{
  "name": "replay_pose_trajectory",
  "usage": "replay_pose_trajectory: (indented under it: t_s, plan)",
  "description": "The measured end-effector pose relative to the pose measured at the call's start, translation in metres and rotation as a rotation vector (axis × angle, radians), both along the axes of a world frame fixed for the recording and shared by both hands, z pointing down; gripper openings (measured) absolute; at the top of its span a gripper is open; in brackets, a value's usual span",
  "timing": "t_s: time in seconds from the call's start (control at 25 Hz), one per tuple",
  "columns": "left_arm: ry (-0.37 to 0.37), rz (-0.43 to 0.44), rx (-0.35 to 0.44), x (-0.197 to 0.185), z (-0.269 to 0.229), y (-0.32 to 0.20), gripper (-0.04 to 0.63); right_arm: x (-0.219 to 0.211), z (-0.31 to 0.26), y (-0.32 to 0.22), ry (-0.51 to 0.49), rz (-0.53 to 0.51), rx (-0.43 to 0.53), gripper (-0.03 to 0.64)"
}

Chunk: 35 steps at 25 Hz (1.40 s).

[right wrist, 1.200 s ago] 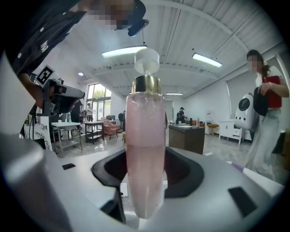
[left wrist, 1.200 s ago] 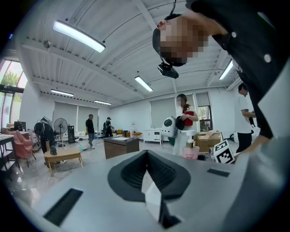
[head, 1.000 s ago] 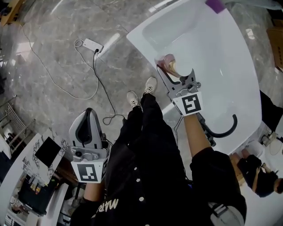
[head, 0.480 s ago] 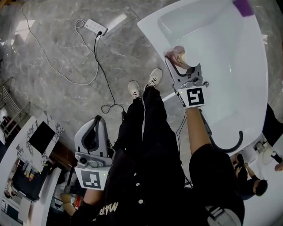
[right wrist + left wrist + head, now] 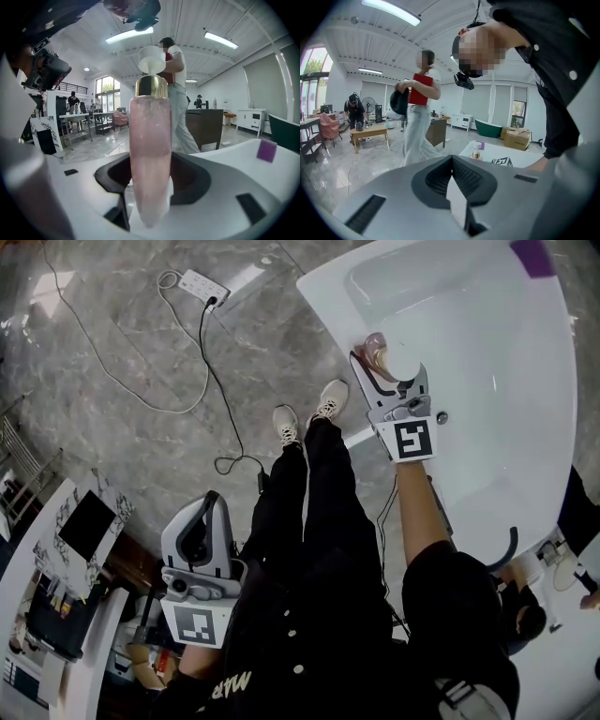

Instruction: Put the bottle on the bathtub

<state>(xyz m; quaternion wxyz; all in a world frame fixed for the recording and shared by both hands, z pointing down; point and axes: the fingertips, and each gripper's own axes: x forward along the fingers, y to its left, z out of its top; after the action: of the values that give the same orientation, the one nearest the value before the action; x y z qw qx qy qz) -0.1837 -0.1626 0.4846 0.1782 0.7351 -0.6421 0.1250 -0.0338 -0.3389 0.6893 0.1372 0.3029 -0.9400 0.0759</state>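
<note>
Marble floor, white tub (image 5: 525, 427) at upper rt. R gripper (image 5: 384, 368) clamped on pink bottle (image 5: 149, 140), upright, pump up, over tub's near ledge; next move prob. straight down. L gripper (image 5: 199, 535) jaws together, empty, well apart at person's side.

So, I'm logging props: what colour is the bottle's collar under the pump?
Gold: the collar sits atop the pale pink bottle, clearest in the right gripper view.

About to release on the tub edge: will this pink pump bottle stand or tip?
Likely tippy: the bottle is tall and slim, pump on top. Its smooth wall may slip in the right gripper. Seems rigid: the jaws don't dent it.
</note>
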Motion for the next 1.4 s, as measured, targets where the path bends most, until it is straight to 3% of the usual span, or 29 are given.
replay_pose_trajectory:
  t_s: [0.28,0.48,0.52,0.72,0.92,1.12,1.24,1.4]
  plan:
    - [0.002,0.001,-0.006,0.007,0.002,-0.001,0.011,0.003,0.003,0.013,0.061,-0.064,0.057,0.233]
    - [0.003,0.009,0.013,0.011,-0.004,-0.005,0.011,0.004,0.016,0.017,0.142,-0.098,0.030,0.256]
    - [0.002,0.012,0.018,0.012,-0.006,-0.005,0.011,0.003,0.016,0.019,0.145,-0.103,0.014,0.295]
    - [-0.014,0.028,0.072,0.016,-0.032,-0.009,0.011,0.009,-0.019,0.021,0.073,-0.088,-0.006,0.324]
    - [-0.048,0.045,0.139,0.013,-0.065,-0.011,0.011,0.037,-0.062,0.033,0.064,-0.048,-0.071,0.232]
    - [-0.075,0.033,0.202,0.000,-0.102,-0.012,0.011,0.090,-0.115,0.035,0.118,0.110,-0.051,0.112]
    - [-0.100,0.044,0.238,-0.002,-0.124,-0.011,0.011,0.123,-0.158,0.039,0.079,0.214,-0.041,0.013]
    - [-0.099,0.055,0.283,-0.002,-0.146,-0.015,0.011,0.147,-0.214,0.042,0.037,0.294,-0.006,0.003]
